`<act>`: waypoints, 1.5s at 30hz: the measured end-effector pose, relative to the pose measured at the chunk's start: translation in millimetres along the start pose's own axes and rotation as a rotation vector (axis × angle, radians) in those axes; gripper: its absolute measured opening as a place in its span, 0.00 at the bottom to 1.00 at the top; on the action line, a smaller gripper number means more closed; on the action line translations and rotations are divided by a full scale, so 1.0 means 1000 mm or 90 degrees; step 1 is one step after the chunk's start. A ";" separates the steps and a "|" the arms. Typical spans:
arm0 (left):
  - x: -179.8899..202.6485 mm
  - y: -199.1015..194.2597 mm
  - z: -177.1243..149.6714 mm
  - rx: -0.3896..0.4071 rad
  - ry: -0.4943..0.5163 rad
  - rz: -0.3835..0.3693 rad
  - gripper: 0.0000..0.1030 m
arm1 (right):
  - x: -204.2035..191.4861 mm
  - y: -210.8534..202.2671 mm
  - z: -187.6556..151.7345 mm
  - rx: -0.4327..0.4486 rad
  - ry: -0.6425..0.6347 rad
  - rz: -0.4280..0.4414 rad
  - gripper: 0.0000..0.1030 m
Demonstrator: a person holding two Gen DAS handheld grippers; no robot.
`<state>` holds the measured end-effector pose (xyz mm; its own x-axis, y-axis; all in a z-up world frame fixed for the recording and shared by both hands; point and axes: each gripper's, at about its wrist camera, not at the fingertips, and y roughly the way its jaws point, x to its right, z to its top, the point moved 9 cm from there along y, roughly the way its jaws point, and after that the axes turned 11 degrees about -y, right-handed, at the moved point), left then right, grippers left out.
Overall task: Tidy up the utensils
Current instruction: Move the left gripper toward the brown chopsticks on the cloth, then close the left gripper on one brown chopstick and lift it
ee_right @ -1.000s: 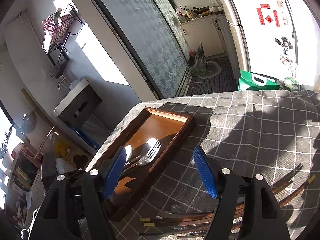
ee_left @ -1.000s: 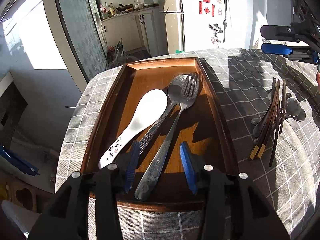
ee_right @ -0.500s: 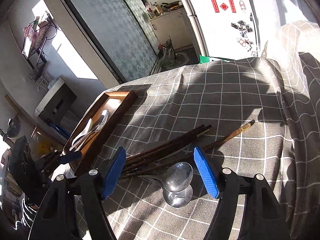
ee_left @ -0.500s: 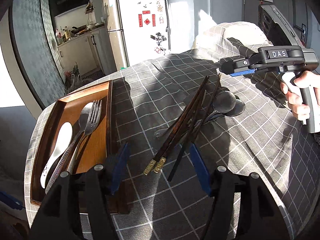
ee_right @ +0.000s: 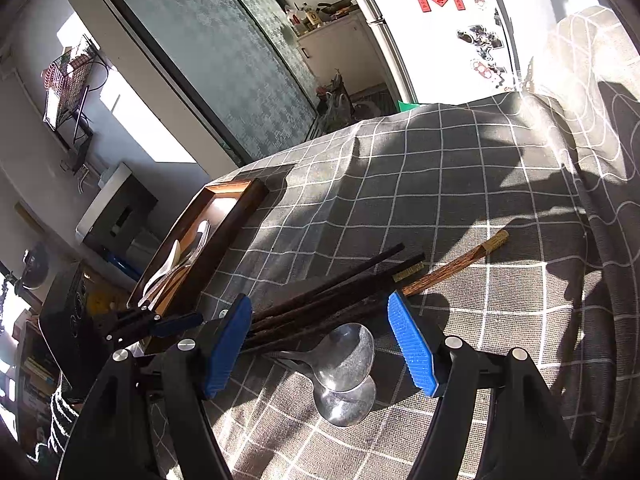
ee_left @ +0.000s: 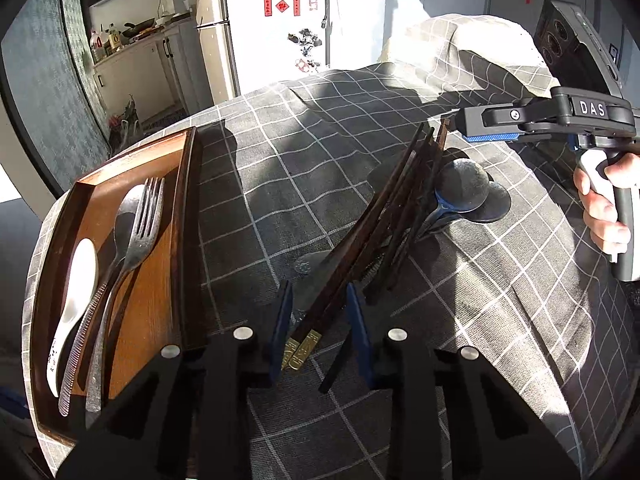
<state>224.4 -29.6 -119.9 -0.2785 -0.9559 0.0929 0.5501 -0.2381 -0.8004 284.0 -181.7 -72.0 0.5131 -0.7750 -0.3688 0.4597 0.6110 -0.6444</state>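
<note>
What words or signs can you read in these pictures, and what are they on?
"DAS": white letters on the black right gripper.
Red paper signs on the white fridge door: characters too small to read.
White ceramic spoon in the wooden tray: dark marks on the handle, too blurred to read.

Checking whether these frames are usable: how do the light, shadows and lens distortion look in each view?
Left wrist: hard sun, long shadows beside the chopsticks, tray edges bowed by the fisheye. Right wrist: glare on the spoons, blown-out fridge, sharp focus.
</note>
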 end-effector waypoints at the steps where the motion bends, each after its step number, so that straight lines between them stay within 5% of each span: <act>1: 0.002 0.001 -0.003 -0.008 0.008 0.000 0.29 | 0.000 0.001 0.001 0.001 0.002 0.000 0.70; 22: -0.012 -0.003 0.007 0.031 -0.018 0.000 0.30 | -0.003 0.007 0.004 0.019 0.024 0.019 0.70; 31: 0.000 0.003 -0.006 -0.009 0.015 -0.019 0.30 | -0.002 0.008 0.002 0.018 0.024 0.021 0.70; 38: -0.003 0.001 -0.003 0.001 -0.006 -0.019 0.07 | 0.000 0.008 0.001 0.020 0.028 0.019 0.70; 45: 0.004 -0.012 -0.003 0.016 0.004 -0.021 0.06 | -0.005 0.010 0.010 0.024 0.055 0.040 0.70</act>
<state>214.1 -29.8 -111.5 -0.3014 -0.9464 0.1159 0.5602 -0.2742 -0.7817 293.7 -170.2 -70.3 0.4785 -0.7446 -0.4653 0.4562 0.6636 -0.5929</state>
